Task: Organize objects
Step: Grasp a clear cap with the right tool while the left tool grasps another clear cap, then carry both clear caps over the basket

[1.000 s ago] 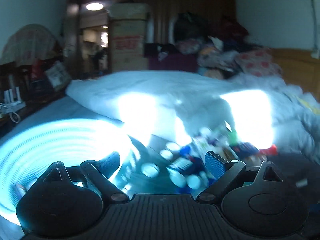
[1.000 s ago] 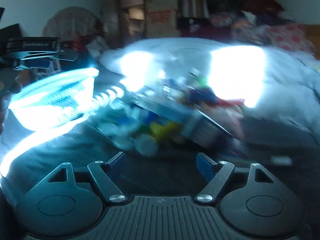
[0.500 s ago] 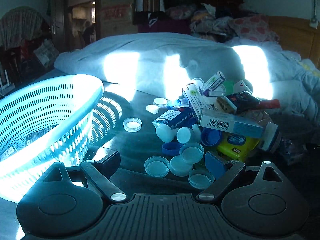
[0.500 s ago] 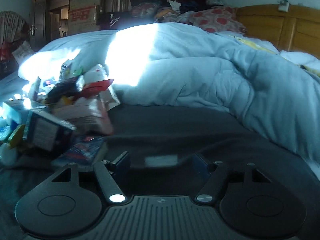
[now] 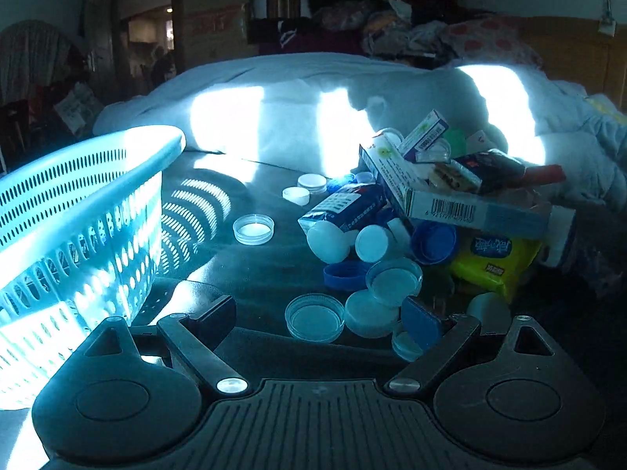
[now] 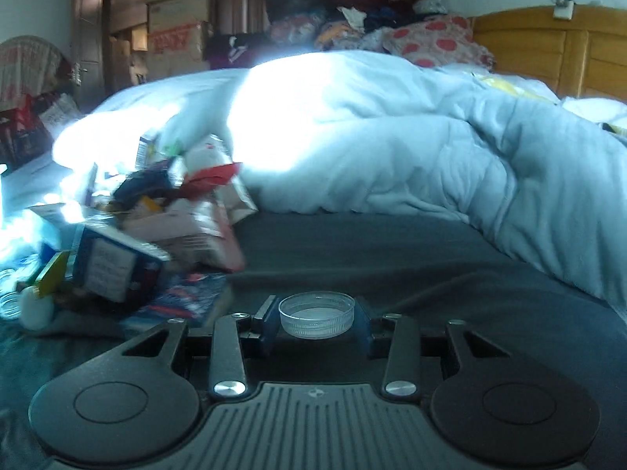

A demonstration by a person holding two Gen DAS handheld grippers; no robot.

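My right tongs (image 6: 316, 323) have just been closing, and now both pads press the sides of a clear plastic cap (image 6: 316, 319) that sits mouth-up on the dark bed sheet (image 6: 411, 270). Only the right wrist view shows this cap. That view also takes in the wooden headboard (image 6: 548, 55) and the pale duvet (image 6: 392, 137) bunched across the back and down the right side. The sheet ahead and right of the cap is bare up to the duvet's fold. To the left a blurred heap of boxes and packets (image 6: 149, 227) comes close.

My left tongs (image 5: 325, 319) stand wide apart with nothing pressed between them; a clear cap (image 5: 314, 318) lies on the sheet in the gap, touching neither pad. The left wrist view alone shows the light blue perforated basket (image 5: 78, 215), its rim tilted up at the left edge, just beside my left finger. It also shows the heap from the other side: a long barcoded box (image 5: 462, 203) on top, a yellow packet (image 5: 495, 262) beneath, and white and blue caps (image 5: 376, 270) spilled at its foot, reaching my right finger. Between basket and heap runs a lane of open sheet, with one lone clear lid (image 5: 253, 228) in it and two white caps (image 5: 303, 190) farther back by the duvet's edge.
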